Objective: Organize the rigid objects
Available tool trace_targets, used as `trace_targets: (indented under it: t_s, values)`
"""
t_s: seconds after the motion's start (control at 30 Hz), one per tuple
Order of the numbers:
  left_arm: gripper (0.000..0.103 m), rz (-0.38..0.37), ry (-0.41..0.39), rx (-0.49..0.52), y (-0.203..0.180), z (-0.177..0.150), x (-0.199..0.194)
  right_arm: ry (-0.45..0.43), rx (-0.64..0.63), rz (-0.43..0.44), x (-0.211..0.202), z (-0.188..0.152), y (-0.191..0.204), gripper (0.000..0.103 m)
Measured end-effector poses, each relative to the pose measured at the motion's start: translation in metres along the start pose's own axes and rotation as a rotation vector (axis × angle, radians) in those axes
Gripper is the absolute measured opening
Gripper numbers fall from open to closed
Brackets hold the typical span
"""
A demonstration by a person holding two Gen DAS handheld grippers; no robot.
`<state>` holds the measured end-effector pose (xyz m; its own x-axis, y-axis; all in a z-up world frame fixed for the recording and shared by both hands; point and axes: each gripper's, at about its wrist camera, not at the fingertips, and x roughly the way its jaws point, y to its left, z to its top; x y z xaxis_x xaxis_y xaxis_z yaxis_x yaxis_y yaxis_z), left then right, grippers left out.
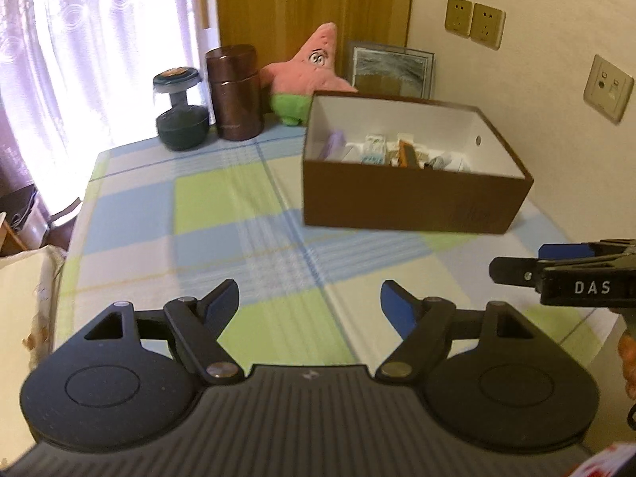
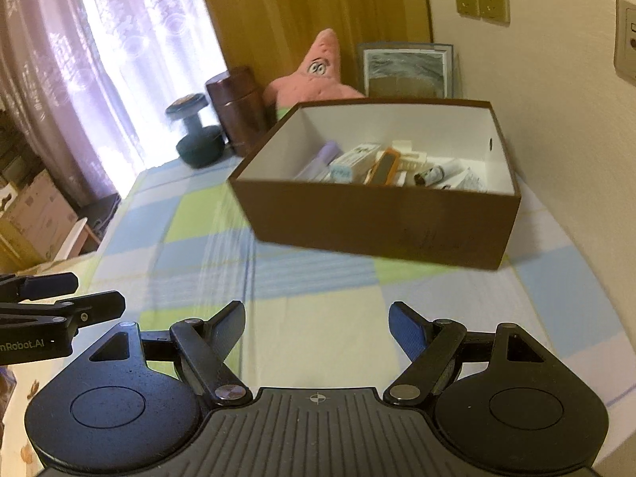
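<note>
Two black grippers with blue pads hovered over a desk (image 1: 222, 214) covered by a checked cloth of blue, green and cream squares. The left gripper (image 1: 310, 302) had its jaws spread wide with nothing between them. The right gripper (image 2: 317, 324) was likewise released and empty. Each appeared at the edge of the other's view, side by side.

Farther along the desk stood one open rectangular cardboard box (image 2: 381, 218), brown outside and white inside. It held a jumble of small rigid objects (image 2: 381, 167): a lilac tube, several small white cartons, an orange-edged flat item and a dark tube among them; the exact count could not be told.

Behind the box, near the wall, were one black dumbbell (image 1: 179, 115) standing on end, one brown cylindrical canister (image 1: 234, 91), one pink star-shaped plush toy (image 1: 314, 63) with green shorts, and one framed picture (image 1: 391, 67) leaning on the wall. Three wall sockets (image 1: 475, 22) showed above, and a pale purple curtain (image 1: 79, 39) hung at the left.
</note>
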<state>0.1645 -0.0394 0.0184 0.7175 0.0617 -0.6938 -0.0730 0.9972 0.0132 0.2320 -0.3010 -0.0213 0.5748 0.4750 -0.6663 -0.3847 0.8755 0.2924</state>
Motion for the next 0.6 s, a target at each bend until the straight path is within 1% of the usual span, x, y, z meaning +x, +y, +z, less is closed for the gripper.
trace_targets:
  t_s: [0.27, 0.43, 0.6]
  values:
    - [0.076, 0.02, 0.012, -0.015, 0.02, -0.046, -0.042, 0.013, -0.021, 0.014, -0.025, -0.042, 0.035, 0.077]
    - [0.076, 0.039, 0.012, -0.014, 0.029, -0.07, -0.064, 0.022, -0.04, 0.028, -0.037, -0.064, 0.055, 0.077]
    - [0.076, 0.037, 0.018, -0.034, 0.04, -0.091, -0.084, 0.034, -0.059, 0.049, -0.046, -0.083, 0.074, 0.077]
